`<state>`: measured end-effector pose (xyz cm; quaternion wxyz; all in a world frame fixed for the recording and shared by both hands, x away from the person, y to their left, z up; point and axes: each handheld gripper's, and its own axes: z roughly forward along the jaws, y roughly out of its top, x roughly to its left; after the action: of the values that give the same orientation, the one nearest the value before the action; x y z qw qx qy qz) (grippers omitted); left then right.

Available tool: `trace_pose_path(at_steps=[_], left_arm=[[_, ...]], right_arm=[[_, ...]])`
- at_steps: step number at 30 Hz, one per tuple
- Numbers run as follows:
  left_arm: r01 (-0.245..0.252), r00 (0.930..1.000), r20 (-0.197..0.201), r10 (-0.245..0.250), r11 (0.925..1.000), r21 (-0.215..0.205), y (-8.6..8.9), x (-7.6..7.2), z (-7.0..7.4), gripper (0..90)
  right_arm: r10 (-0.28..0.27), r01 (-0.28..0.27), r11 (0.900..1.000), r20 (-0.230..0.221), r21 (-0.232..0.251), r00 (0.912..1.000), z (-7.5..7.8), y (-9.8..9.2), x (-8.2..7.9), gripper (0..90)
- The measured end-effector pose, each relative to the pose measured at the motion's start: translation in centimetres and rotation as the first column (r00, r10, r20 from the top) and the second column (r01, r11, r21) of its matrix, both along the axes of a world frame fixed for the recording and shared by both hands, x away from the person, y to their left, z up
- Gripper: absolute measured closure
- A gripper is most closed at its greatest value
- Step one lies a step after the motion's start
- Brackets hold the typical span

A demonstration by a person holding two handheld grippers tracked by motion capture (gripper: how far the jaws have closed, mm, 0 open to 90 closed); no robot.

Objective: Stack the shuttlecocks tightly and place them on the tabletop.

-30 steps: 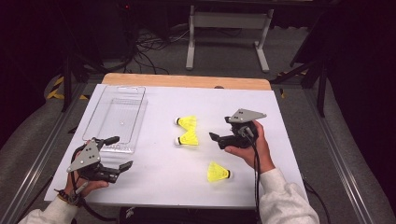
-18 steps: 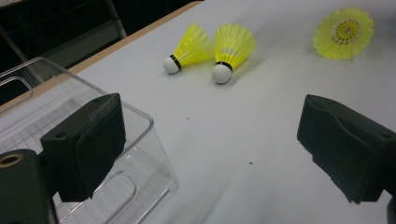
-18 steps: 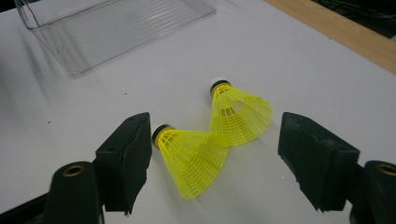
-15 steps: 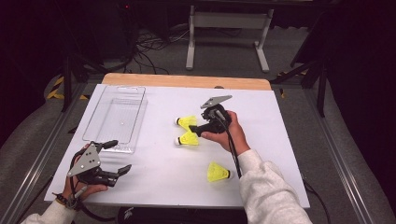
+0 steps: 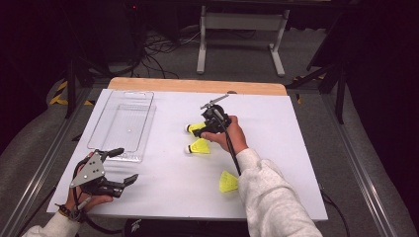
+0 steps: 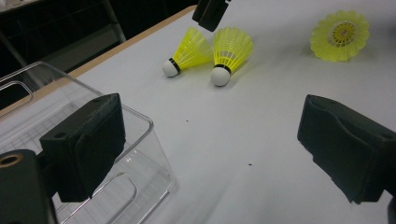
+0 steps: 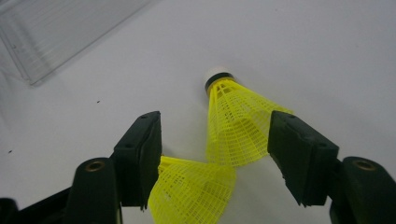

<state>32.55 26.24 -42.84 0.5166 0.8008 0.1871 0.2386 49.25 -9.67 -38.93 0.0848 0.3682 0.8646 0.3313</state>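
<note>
While the right gripper (image 5: 205,129) hangs over the middle of the high view, the far shuttlecock (image 5: 196,128) lies directly under its tips, and that is the relation the coming grasp turns on. In the right gripper view this far shuttlecock (image 7: 236,130) sits between the two black jaws, nearer the right-hand one, its white cork toward the top of the frame and its yellow skirt flaring back down toward the camera. Its long axis therefore runs roughly along the gripper's own line, so the jaws would close across the skirt rather than end to end. The jaws have just been closing, with the skirt between them, yet a gap shows on both sides and the pads do not press on it: the grasp is not yet made.

A second shuttlecock, the near shuttlecock (image 7: 194,193), pokes its skirt in at the bottom centre of that view, just beside the left-hand jaw, so a squeeze could catch it as well. In the high view the near shuttlecock (image 5: 199,146) lies just below the first, and a third shuttlecock (image 5: 228,182) rests well apart toward the lower right.

At the lower left of the high view the left gripper (image 5: 121,165) lies low by the near end of the clear tray (image 5: 121,126), jaws spread wide with nothing between them. It is much farther from the shuttlecocks than the right hand (image 5: 230,136), so the pick-up looks to be the right one's work.
</note>
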Motion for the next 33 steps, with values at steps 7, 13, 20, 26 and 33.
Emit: trace_pose_path(at_steps=[7,13,20,26,33], left_arm=[[0.006,1.0000,-0.007,-0.006,1.0000,-0.001,0.0,0.0,-0.1,8.7],[0.009,0.9998,-0.016,-0.009,1.0000,0.004,0.0,0.1,-0.1,9.0],[0.010,0.9997,-0.024,-0.010,0.9999,0.003,-0.1,0.2,-0.3,9.3],[0.011,0.9995,-0.030,-0.011,0.9999,0.008,-0.1,0.3,-0.3,9.4],[0.010,0.9996,-0.027,-0.010,0.9999,0.008,-0.1,0.3,-0.3,9.4]], right_arm=[[-0.047,0.047,0.999,-0.083,0.001,0.9954,-1.5,0.6,1.4,43.2],[-0.062,0.063,0.998,-0.093,0.005,0.9937,-2.1,0.8,2.0,59.8],[-0.038,0.038,0.999,-0.039,0.003,0.9985,-1.7,0.7,2.0,89.1],[-0.023,0.023,1.000,0.016,-0.004,0.9996,-0.8,0.4,1.7,90.0],[-0.007,0.007,1.000,0.078,0.000,0.9969,0.5,-0.3,0.9,90.0]])
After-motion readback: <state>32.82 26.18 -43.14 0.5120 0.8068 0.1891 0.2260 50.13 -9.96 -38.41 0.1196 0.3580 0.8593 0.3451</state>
